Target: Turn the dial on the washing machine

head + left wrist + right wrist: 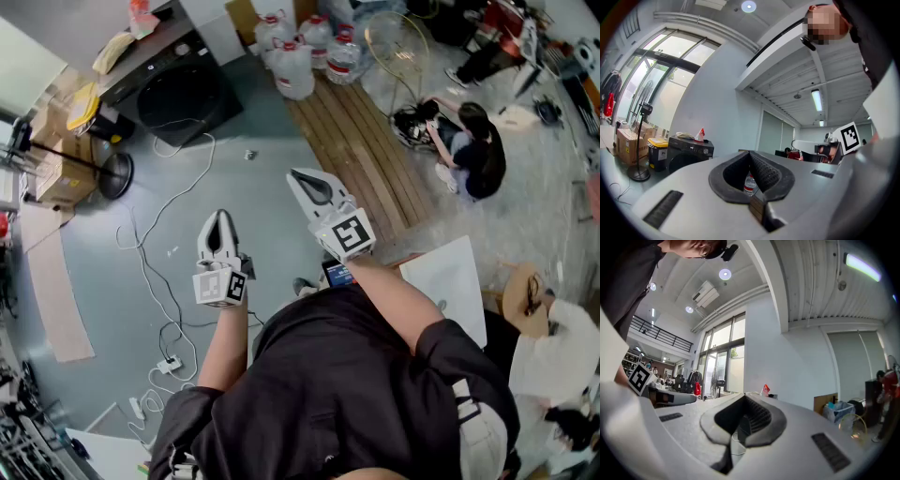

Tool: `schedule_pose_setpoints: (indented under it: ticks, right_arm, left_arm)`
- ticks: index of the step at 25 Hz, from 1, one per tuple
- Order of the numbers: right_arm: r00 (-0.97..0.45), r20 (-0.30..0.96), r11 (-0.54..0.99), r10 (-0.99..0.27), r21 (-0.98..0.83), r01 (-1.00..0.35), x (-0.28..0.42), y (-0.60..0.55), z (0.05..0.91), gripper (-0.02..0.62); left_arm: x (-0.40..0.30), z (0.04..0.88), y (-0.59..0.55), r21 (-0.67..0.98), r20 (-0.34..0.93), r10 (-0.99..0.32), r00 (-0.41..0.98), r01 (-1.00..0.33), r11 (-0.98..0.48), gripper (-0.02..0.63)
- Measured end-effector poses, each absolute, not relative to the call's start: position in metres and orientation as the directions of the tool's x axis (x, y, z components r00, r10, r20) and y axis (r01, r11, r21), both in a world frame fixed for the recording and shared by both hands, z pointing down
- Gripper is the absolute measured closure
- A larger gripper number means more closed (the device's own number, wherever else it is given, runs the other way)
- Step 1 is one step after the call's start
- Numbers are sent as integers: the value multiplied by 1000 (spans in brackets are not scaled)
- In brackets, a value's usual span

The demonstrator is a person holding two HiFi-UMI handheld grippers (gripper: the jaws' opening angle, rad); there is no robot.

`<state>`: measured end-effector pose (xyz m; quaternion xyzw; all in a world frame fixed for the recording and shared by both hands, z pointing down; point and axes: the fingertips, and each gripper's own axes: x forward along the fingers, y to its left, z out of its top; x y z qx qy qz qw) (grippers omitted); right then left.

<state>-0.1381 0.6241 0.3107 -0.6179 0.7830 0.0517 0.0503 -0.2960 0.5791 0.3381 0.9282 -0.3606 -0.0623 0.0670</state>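
Left gripper (220, 218): jaws together, nothing between them. We see it held over the grey floor (253, 202), left of centre in the head view. Right gripper (299, 178): jaws also closed and empty, near frame centre, tips pointing to the upper left. The washing machine (183, 94) stands in the upper left of the frame, well apart from both grippers. Large water bottles (295, 61) stand to its right, along the top edge. We cannot make out the dial at this range.

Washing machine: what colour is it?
The washing machine is black; the left gripper view shows it best.
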Motion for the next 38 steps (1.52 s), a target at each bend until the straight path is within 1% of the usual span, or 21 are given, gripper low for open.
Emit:
schedule_pose_setpoints:
  ticks: [3, 5, 8, 11, 15, 17, 21, 27, 30, 31, 32, 33, 38]
  right_arm:
    - [-102, -39, 102, -994, 1, -995, -138, 633, 329, 594]
    - [-80, -22, 80, -997, -20, -997, -155, 628, 333, 594]
    - [-121, -6, 122, -993, -39, -992, -178, 624, 337, 594]
    - [-158, 17, 157, -987, -47, -986, -179, 631, 342, 593]
    - [-195, 30, 191, -980, -104, -976, -174, 641, 351, 594]
    - [-218, 6, 216, -976, -133, -967, -173, 646, 349, 594]
    - [-224, -21, 225, -974, -119, -967, -155, 650, 342, 585]
    - [-216, 6, 213, -976, -146, -966, -118, 650, 361, 576]
    - [-209, 3, 207, -978, -151, -967, -110, 650, 361, 576]
    - [-207, 2, 204, -978, -156, -966, -110, 650, 362, 576]
    - [-205, 1, 202, -979, -161, -966, -109, 651, 362, 576]
    - [-204, 0, 201, -979, -164, -966, -108, 650, 363, 577]
    - [-201, 3, 198, -979, -171, -965, -95, 643, 368, 577]
  left_arm:
    - [-291, 348, 569, 205, -36, -577, 816, -559, -803, 612]
    - [-310, 344, 558, 218, -42, -561, 827, -540, -813, 612]
    - [-338, 335, 554, 218, -60, -595, 802, -571, -792, 612]
    - [-338, 330, 564, 217, -63, -615, 786, -591, -777, 612]
    - [-327, 339, 578, 237, -30, -591, 806, -568, -788, 612]
    - [-324, 341, 582, 244, -11, -572, 820, -552, -797, 612]
    - [-310, 333, 581, 224, 0, -569, 822, -554, -801, 612]
    - [-276, 336, 579, 208, 12, -576, 817, -566, -798, 612]
    - [-270, 334, 574, 180, 17, -597, 802, -589, -788, 612]
    - [-271, 334, 573, 175, 18, -604, 797, -597, -783, 566]
    - [-271, 335, 571, 176, 21, -608, 793, -602, -779, 426]
    - [-271, 337, 569, 182, 24, -610, 792, -603, -777, 383]
    - [-262, 344, 557, 192, 31, -607, 794, -600, -776, 385]
